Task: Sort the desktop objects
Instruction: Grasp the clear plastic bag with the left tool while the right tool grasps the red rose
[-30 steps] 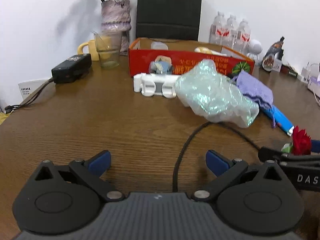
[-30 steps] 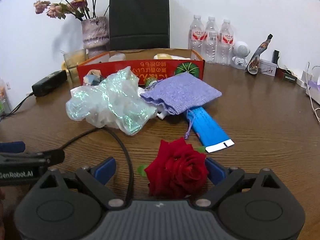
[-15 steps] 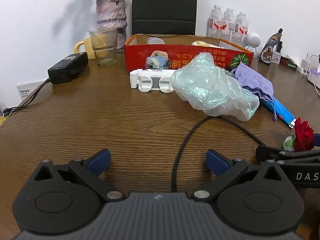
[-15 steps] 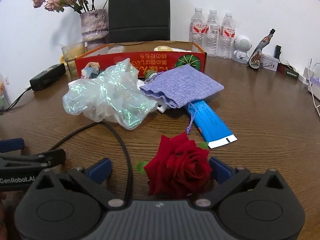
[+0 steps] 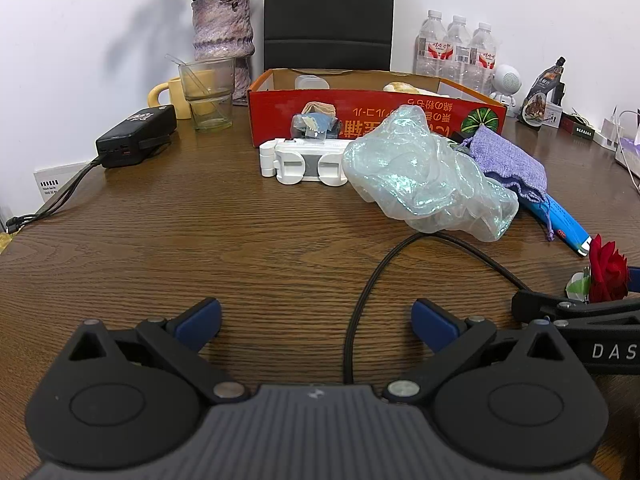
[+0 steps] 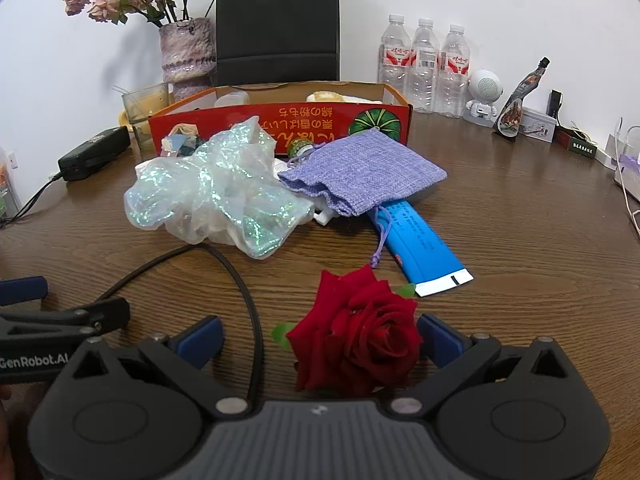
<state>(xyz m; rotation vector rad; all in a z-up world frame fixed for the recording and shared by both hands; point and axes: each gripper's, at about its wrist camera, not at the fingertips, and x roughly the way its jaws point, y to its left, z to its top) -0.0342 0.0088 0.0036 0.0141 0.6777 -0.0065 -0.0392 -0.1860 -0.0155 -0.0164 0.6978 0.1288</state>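
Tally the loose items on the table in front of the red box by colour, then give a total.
Red: 1, the rose
Blue: 1, the flat packet
Purple: 1, the drawstring pouch
Iridescent clear: 1, the crumpled film bag
White: 1, the folding stand
Total: 5

Both grippers, left gripper (image 5: 315, 318) and right gripper (image 6: 319, 338): black linkage arms, blue fingertip pads, round black pivot discs, silver screws, ribbed grey housing. Side bars carry white lettering, "DAS" and "GenRobot.AI". Black cable (image 5: 362, 292) runs out from the left unit.
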